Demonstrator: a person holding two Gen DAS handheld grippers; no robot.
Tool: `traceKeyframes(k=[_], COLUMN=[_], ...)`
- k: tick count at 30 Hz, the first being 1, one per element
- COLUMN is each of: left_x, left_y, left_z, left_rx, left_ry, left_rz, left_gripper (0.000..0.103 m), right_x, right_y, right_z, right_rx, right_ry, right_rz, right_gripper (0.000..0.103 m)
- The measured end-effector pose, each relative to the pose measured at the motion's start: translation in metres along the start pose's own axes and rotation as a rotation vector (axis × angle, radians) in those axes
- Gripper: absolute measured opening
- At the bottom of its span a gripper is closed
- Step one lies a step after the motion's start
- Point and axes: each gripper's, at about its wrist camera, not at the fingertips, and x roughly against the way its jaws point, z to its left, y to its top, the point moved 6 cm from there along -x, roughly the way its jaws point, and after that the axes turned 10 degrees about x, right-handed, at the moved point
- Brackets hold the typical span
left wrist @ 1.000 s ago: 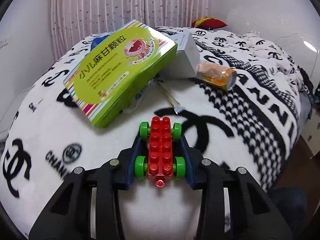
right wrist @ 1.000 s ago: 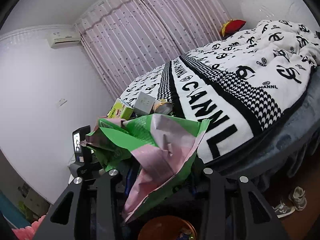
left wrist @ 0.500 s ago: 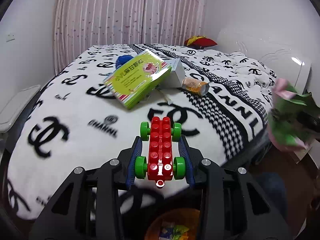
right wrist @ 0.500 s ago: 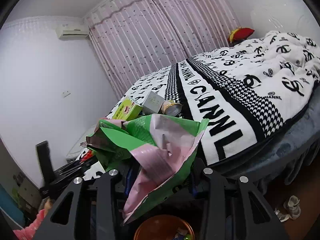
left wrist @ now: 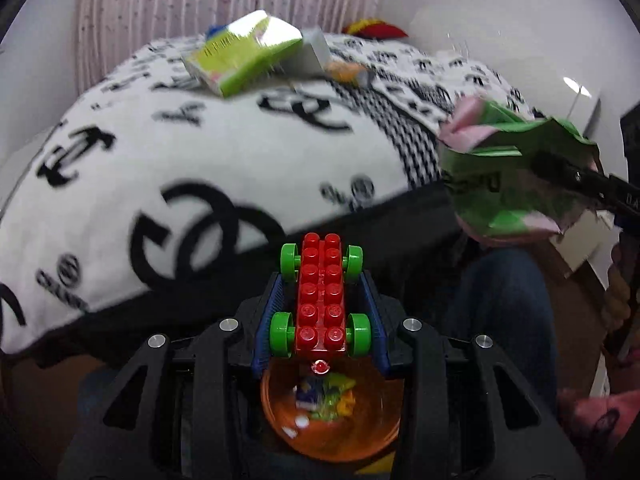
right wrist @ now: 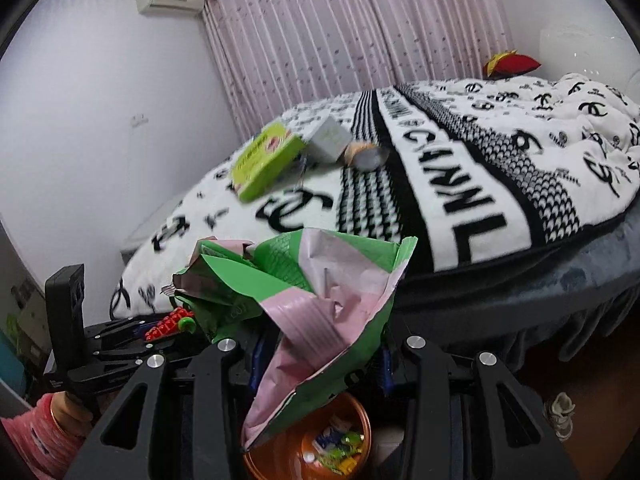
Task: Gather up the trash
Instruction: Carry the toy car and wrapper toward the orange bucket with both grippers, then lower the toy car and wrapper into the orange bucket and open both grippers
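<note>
My left gripper [left wrist: 320, 300] is shut on a red brick toy car [left wrist: 321, 300] with green wheels, held above an orange bin [left wrist: 332, 436] with wrappers inside. The car also shows in the right wrist view [right wrist: 170, 324]. My right gripper [right wrist: 320, 344] is shut on a crumpled green and pink bag [right wrist: 308, 304], above the same bin [right wrist: 288, 452]. The bag also shows at the right of the left wrist view [left wrist: 516, 176].
A bed with a black and white blanket [right wrist: 480, 168] carries a green box [right wrist: 266, 160], a grey box [right wrist: 330, 140] and an orange tube [right wrist: 366, 154]. They also show in the left wrist view [left wrist: 244, 56]. A shoe [right wrist: 562, 420] lies on the floor.
My left gripper has pulled back off the bed with the toy car and now hangs over the orange bin. My right gripper with the bag has come closer to it.
</note>
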Motion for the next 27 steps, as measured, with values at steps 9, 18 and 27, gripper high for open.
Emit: traceKeyframes(k=[9, 18, 27], left_x=[-0.039, -0.075, -0.116], left_y=[-0.048, -0.086, -0.117], left_z=[0.002, 0.011, 0.016], left_rx=[0.016, 0.061, 0.074], left_ry=[-0.017, 0.012, 0.056], left_rz=[0.173, 0.351, 0.514], left_gripper=[0.037, 0.037, 0.037], right_x=[-0.035, -0.073, -0.113], right_y=[-0.045, -0.092, -0.13], right_z=[0.011, 0.022, 0.02], right_rx=[0.043, 0.108, 0.103], right_ry=[-0.016, -0.031, -0.024], right_rz=[0.173, 0.343, 0.481], right_gripper=[0.041, 0.041, 0.041])
